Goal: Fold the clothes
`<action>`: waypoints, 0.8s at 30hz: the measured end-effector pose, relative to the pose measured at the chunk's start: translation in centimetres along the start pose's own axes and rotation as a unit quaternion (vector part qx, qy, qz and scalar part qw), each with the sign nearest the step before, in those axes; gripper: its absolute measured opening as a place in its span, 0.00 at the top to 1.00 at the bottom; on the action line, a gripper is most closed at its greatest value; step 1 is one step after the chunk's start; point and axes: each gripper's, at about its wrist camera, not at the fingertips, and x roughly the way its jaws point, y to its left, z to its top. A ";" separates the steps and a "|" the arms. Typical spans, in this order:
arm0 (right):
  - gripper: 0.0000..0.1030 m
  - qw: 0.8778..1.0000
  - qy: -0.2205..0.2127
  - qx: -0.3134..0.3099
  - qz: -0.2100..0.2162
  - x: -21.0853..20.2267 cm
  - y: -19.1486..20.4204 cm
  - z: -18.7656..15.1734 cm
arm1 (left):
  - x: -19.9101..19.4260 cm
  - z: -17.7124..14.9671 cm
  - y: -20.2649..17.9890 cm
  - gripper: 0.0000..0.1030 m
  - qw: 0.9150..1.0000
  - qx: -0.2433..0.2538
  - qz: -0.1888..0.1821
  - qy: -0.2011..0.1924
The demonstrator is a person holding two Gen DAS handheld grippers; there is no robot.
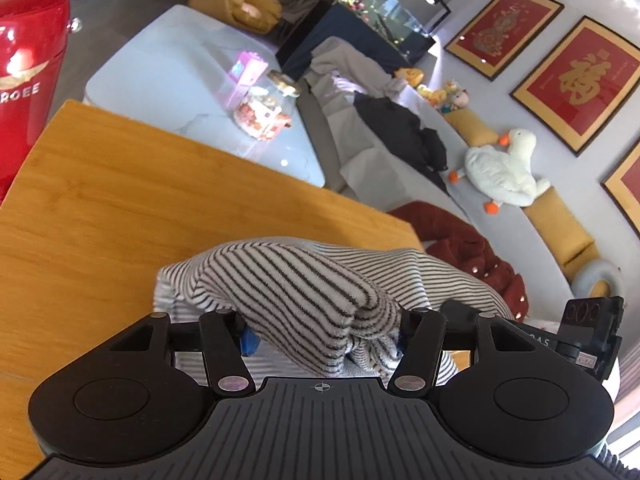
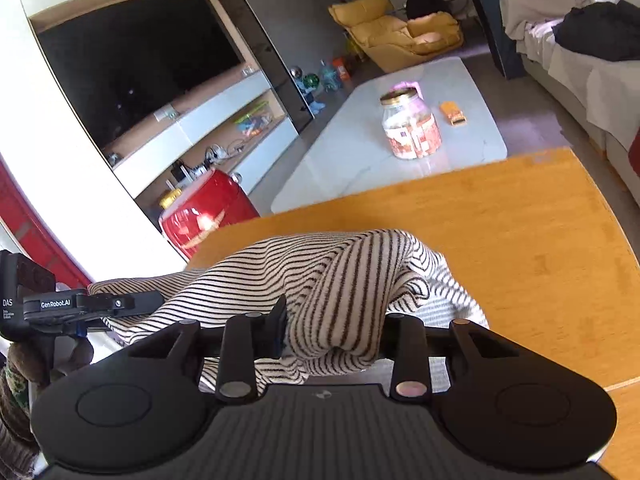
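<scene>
Tools [image 1: 322, 330] [image 2: 334, 334] both clamp the striped garment [image 1: 296, 292]

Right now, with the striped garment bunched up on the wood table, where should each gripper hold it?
Hold the two end bunches: left gripper and right gripper each pinch a thick fold of the striped garment, coming from the near edge of the wood table; the middle sags.
</scene>
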 end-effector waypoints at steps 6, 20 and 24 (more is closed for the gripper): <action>0.51 0.999 0.000 -0.016 -0.030 -1.0 -0.4 -1.4 | -0.8 -2.4 1.6 0.39 0.999 0.007 0.041 0.020; 0.67 0.999 -0.030 -0.002 -0.040 -0.4 -0.2 0.5 | 1.6 -1.2 0.4 0.57 0.999 -0.021 0.029 0.020; 0.69 0.998 -0.049 -0.030 -0.003 -4.9 1.4 0.7 | -1.2 -1.0 -1.4 0.64 1.000 -0.001 0.010 0.005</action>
